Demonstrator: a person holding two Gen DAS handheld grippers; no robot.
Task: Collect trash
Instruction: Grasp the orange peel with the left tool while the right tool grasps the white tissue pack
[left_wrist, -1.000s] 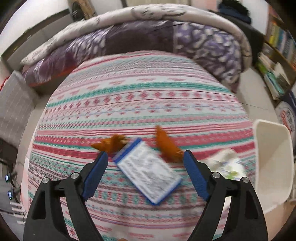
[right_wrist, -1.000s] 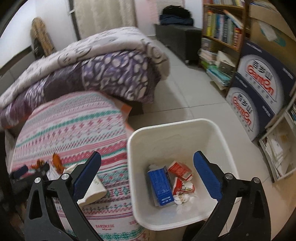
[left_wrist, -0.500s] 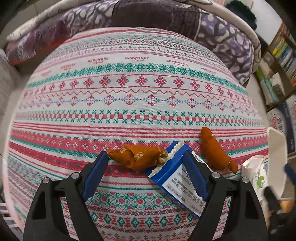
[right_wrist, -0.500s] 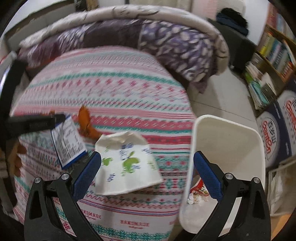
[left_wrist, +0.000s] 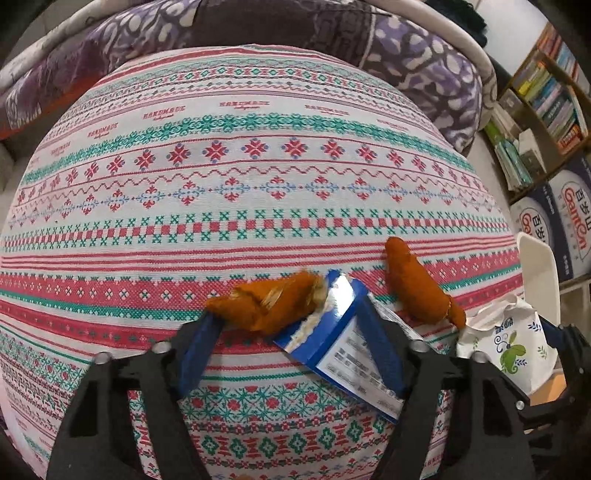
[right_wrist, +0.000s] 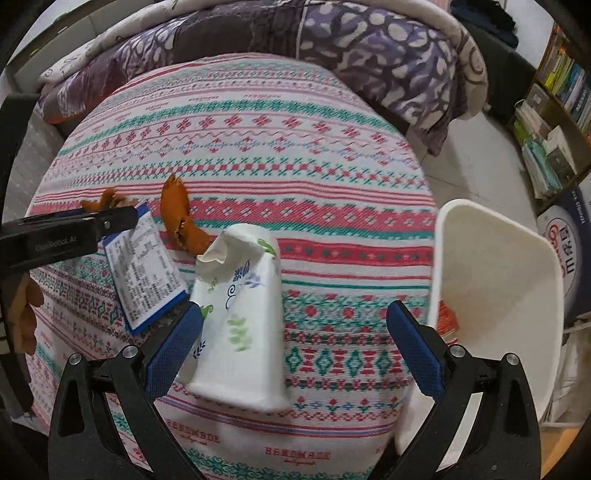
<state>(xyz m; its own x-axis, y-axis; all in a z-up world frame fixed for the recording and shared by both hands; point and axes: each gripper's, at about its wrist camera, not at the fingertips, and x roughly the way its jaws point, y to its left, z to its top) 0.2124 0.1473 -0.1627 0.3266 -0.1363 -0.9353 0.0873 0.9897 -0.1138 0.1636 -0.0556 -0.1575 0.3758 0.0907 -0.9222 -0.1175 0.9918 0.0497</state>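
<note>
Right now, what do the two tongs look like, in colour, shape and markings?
Both the left tongs and the right tongs have black frames with triangular cut-outs and silver screws. Each has two long fingers faced with blue textured pads. On the side of the left tongs, pale lettering shows, too small to read. No cables show.

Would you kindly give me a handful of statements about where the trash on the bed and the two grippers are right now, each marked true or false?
1. The left gripper brackets an orange peel. True.
2. The right gripper is clamped shut on the white floral packet. False: its jaws are wide open around it.
3. The blue wrapper lies in the white bin. False: it lies on the striped bedspread.
4. The bin stands right of the bed. True.
</note>
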